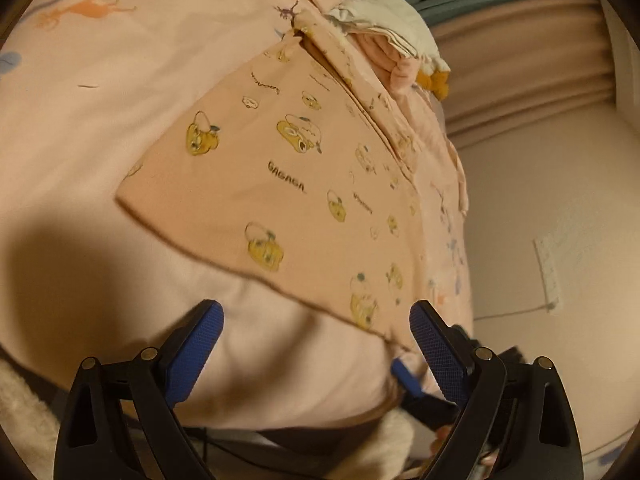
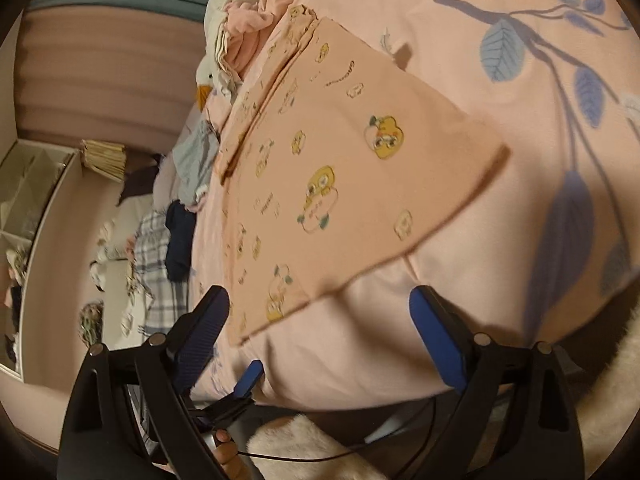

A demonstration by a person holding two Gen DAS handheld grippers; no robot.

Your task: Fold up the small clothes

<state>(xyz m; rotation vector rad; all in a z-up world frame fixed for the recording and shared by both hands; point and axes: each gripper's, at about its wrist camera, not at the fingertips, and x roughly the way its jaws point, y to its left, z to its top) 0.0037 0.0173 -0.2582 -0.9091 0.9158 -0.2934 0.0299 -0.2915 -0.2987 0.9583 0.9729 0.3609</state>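
A small peach garment (image 1: 280, 184), printed with yellow cartoon characters and the word GAGAGA, lies spread flat on a pink bedspread (image 1: 100, 120) that carries orange deer and blue leaf prints. It looks folded along its far right side, where layered edges run in a long line toward the head of the bed.

The left gripper (image 1: 316, 356) hangs just off the near edge of the bed with its blue-padded fingers (image 1: 192, 356) spread wide and nothing between them. The garment's near hem runs across just beyond the fingertips, its near right corner closest to the right-hand finger, but cloth and pads do not touch. Past that finger, the tip of the other gripper shows at the bed's edge.

The right gripper (image 2: 320, 344) is likewise open and empty, held near the bed's edge. In its view the garment (image 2: 340, 184) lies ahead of the fingers (image 2: 438, 344), its near hem slanting across just beyond them, the near left corner closest to the left-hand finger. Again there is no contact.

At the far end of the bed a white stuffed goose (image 1: 384, 4) rests on a heap of crumpled clothes (image 1: 384, 60). More clothes (image 2: 176, 208), some checked, some dark, lie piled off the left side of the bed in the right wrist view, near a white shelf (image 2: 36, 208).
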